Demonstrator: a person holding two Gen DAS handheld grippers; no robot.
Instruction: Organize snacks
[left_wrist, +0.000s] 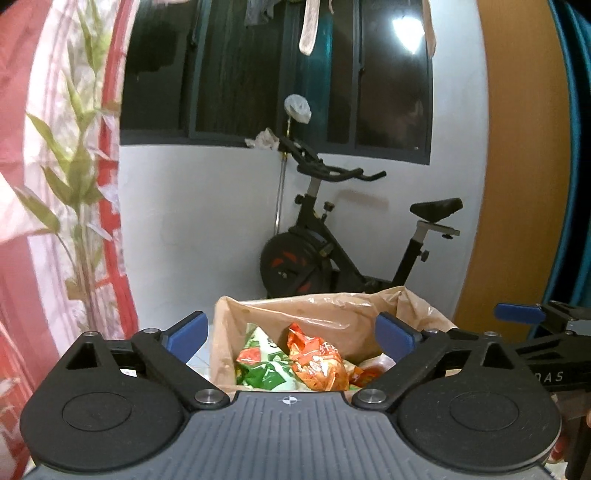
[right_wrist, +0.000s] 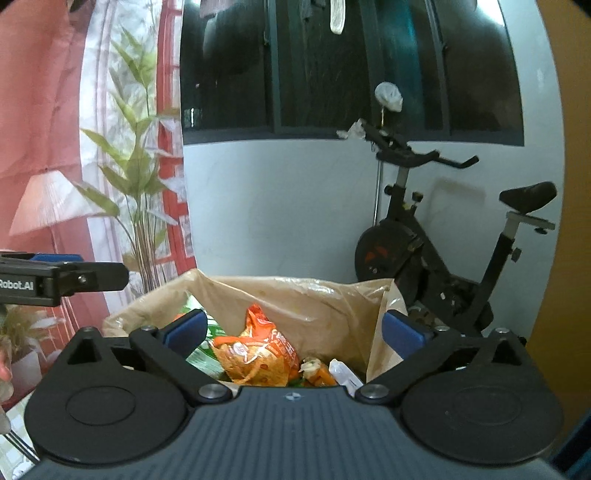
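Both grippers stand wide apart with nothing between the blue pads. Low in the left wrist view, the left gripper (left_wrist: 293, 334) frames the mouth of a brown bag (left_wrist: 325, 314), and low in the right wrist view the right gripper (right_wrist: 295, 328) does the same from a little further right. At the right edge of the left wrist view, the other gripper's blue tip pokes in; at the left edge of the right wrist view, a black gripper body shows white lettering reading "Robot.AI".

Inside the bag, at lower centre, lie the snacks: an orange packet (right_wrist: 258, 350) with white print too crumpled to read, a green and white packet (left_wrist: 264, 365) to its left, and smaller wrappers (right_wrist: 341, 371) at lower right of the pile. Since both grippers are empty above the bag, a drop-off looks finished. Next would be turning away to find another loose snack, none of which shows here, or, if all are in, closing the bag's soft rim, which would need a pinch from each side.

Behind the bag, at centre right, stands an exercise bike (left_wrist: 351, 236) against a white wall below a dark window (left_wrist: 277, 74). A leafy printed curtain (left_wrist: 74, 166) fills the left.
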